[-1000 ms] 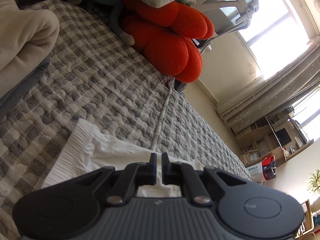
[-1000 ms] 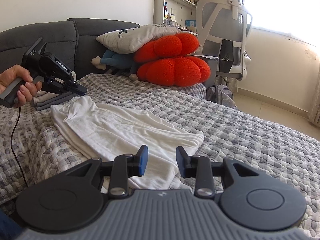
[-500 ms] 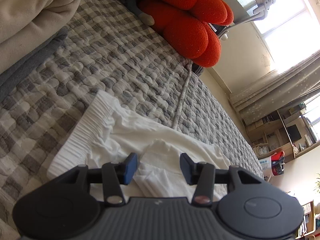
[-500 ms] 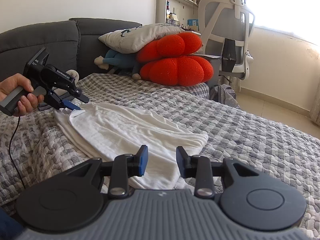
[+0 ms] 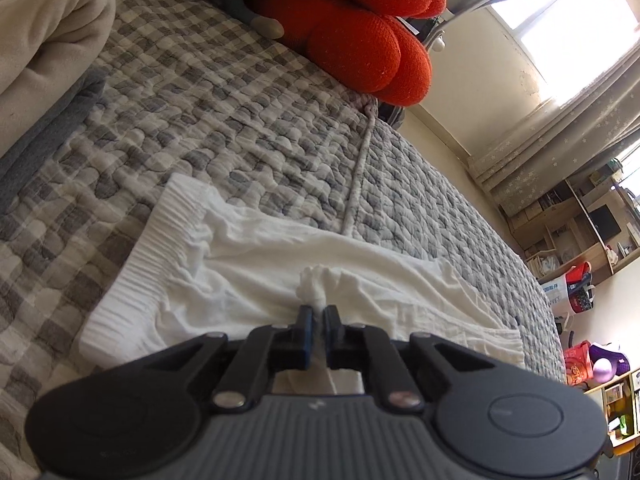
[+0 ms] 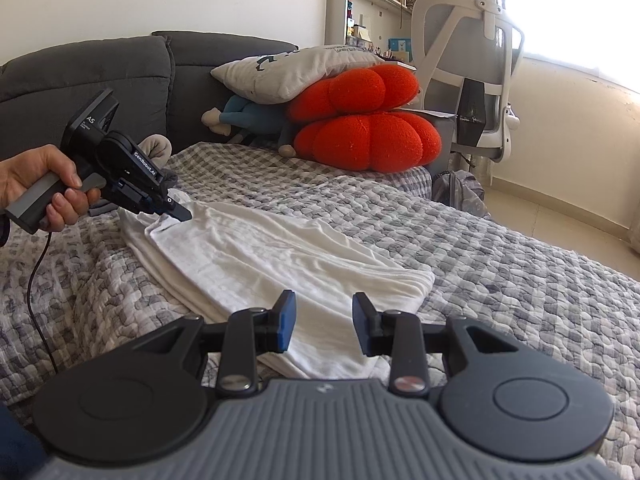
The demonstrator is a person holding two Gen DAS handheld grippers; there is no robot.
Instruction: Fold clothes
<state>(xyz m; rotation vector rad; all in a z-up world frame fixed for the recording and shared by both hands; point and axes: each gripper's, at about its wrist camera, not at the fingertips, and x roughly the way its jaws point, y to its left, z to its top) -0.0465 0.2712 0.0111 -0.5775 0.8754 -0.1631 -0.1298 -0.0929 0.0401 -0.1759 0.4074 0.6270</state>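
Note:
A white garment [image 6: 280, 256] lies folded lengthwise on the grey checked quilt [image 6: 500, 264]; its ribbed waistband [image 5: 152, 248] shows in the left wrist view. My left gripper [image 5: 319, 316] is shut on a pinch of the white fabric [image 5: 316, 284] near the waistband end. It also shows in the right wrist view [image 6: 182, 213], held by a hand at the garment's far left end. My right gripper [image 6: 323, 322] is open and empty, just above the garment's near end.
Red cushions [image 6: 364, 136], a grey pillow [image 6: 296, 68] and a blue plush toy [image 6: 248, 118] sit at the head of the bed. Folded beige and grey clothes [image 5: 44, 64] lie beside the waistband. A white office chair [image 6: 468, 80] stands beyond the bed.
My left gripper opened, moved in over the fabric near the waistband, and shut on a pinch of it. My right gripper has stayed open and hardly moved.

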